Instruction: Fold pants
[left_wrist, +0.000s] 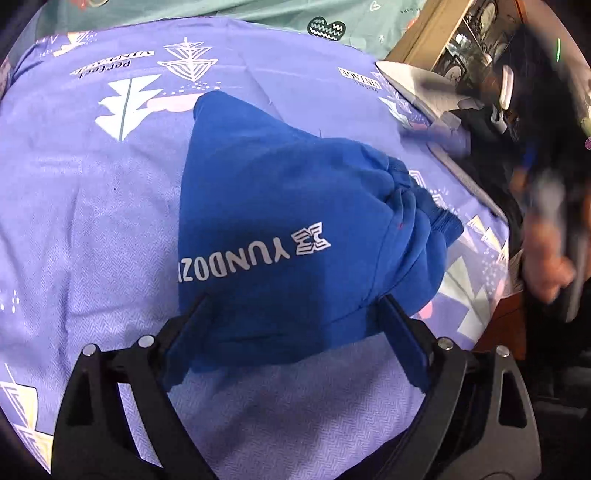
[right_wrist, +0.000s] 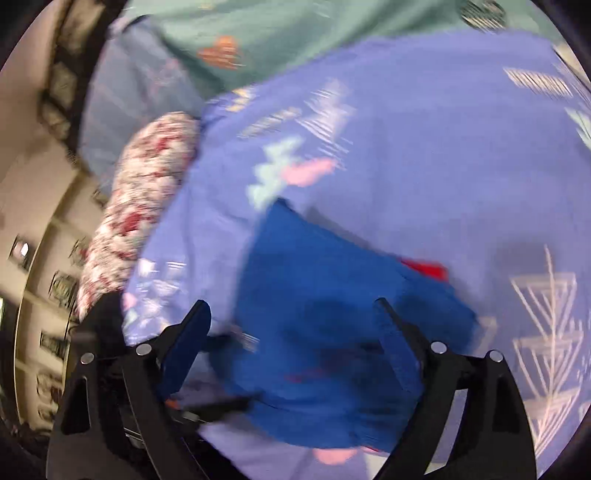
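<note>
Lilac patterned bedsheet (left_wrist: 92, 229) lies under everything. Left gripper (left_wrist: 291, 310) fingers are spread, hovering over blue pants (left_wrist: 280, 206); right gripper (right_wrist: 291, 317) fingers are spread too. Pants are folded into a compact bundle, white "YUNDOZ" lettering up, gathered waistband rightward.

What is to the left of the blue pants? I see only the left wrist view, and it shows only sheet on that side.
Observer: In the right wrist view a red-and-white floral pillow lies at the left edge of the purple sheet.
Operator: Does the right gripper hold the blue pants?
Observer: No. The right gripper is open above the blue pants; its pads do not press the cloth.
Operator: Is any other colour on the pants?
Observer: Yes, a red patch shows at their far right edge.
</note>
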